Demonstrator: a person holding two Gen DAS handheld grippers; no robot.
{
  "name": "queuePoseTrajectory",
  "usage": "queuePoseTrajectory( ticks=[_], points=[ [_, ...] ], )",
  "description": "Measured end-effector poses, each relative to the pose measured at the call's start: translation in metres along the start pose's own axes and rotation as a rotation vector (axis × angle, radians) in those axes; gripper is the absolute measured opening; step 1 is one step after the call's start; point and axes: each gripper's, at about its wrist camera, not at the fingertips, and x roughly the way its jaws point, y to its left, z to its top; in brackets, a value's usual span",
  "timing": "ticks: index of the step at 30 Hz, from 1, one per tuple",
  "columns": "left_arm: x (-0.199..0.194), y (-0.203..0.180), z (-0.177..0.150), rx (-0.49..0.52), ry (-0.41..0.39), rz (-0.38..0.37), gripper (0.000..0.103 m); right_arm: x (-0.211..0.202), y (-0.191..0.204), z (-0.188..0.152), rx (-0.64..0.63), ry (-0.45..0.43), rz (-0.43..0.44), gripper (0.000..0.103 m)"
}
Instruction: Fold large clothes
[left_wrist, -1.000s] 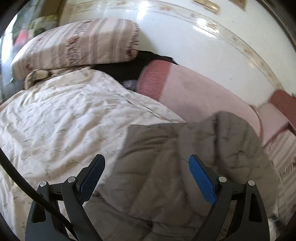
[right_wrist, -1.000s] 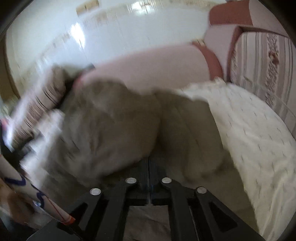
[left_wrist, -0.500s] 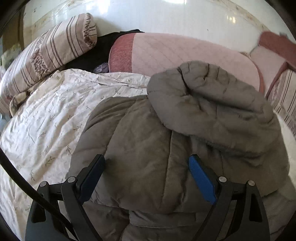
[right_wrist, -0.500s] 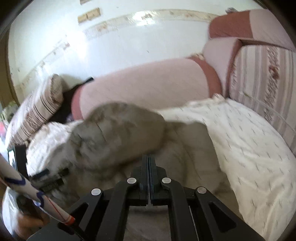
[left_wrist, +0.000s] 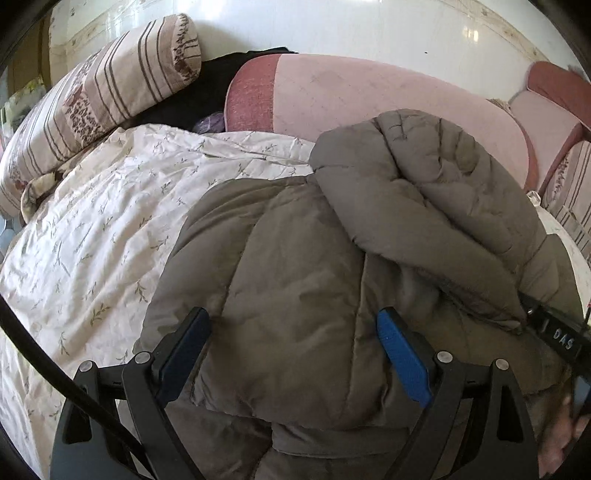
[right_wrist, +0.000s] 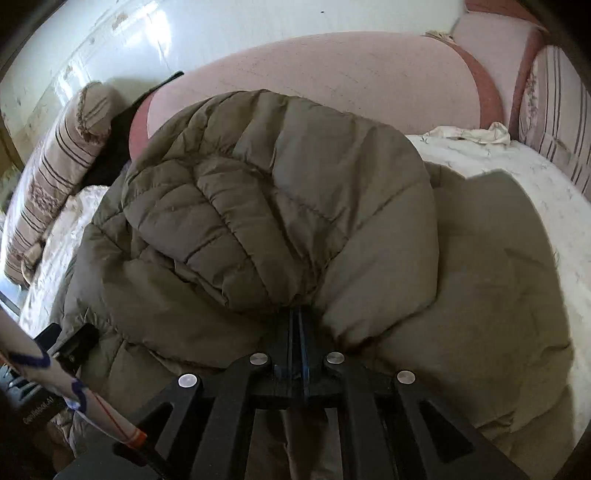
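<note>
A grey-brown puffer jacket lies on a bed, with a quilted flap folded over its body. My right gripper is shut on the edge of that flap, which bunches at its fingertips. In the left wrist view the right gripper's black body shows at the right edge, under the flap's rim. My left gripper stands open just above the jacket's near part, its blue pads wide apart and pressing on nothing.
A white floral duvet covers the bed. A striped pillow lies at the far left, a long pink bolster against the wall, a striped cushion at the right. A patterned sleeve is at lower left.
The right gripper has carried the jacket's flap across and laid it over the body. The left gripper has swung from the duvet's side to over the jacket and has stayed open.
</note>
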Motion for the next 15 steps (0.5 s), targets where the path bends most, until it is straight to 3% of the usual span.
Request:
queuePoseTrajectory(
  ticks=[4,9,12,15],
  points=[
    [-0.008,0.002,0.002,-0.018,-0.030,-0.024,0.091,-0.023,-0.001,0.003,0.003,-0.011,0.033,0.005],
    [-0.033,0.007,0.008,-0.048,-0.139,-0.056,0.091,-0.072,-0.009,-0.008,0.072,-0.070,0.087,0.017],
    [-0.040,0.006,0.009,-0.059,-0.176,-0.076,0.091,-0.092,-0.019,-0.026,0.150,-0.094,0.088,0.018],
    [-0.044,0.001,0.013,-0.047,-0.193,-0.077,0.091,-0.097,-0.016,-0.032,0.130,-0.124,0.068,0.018]
  ],
)
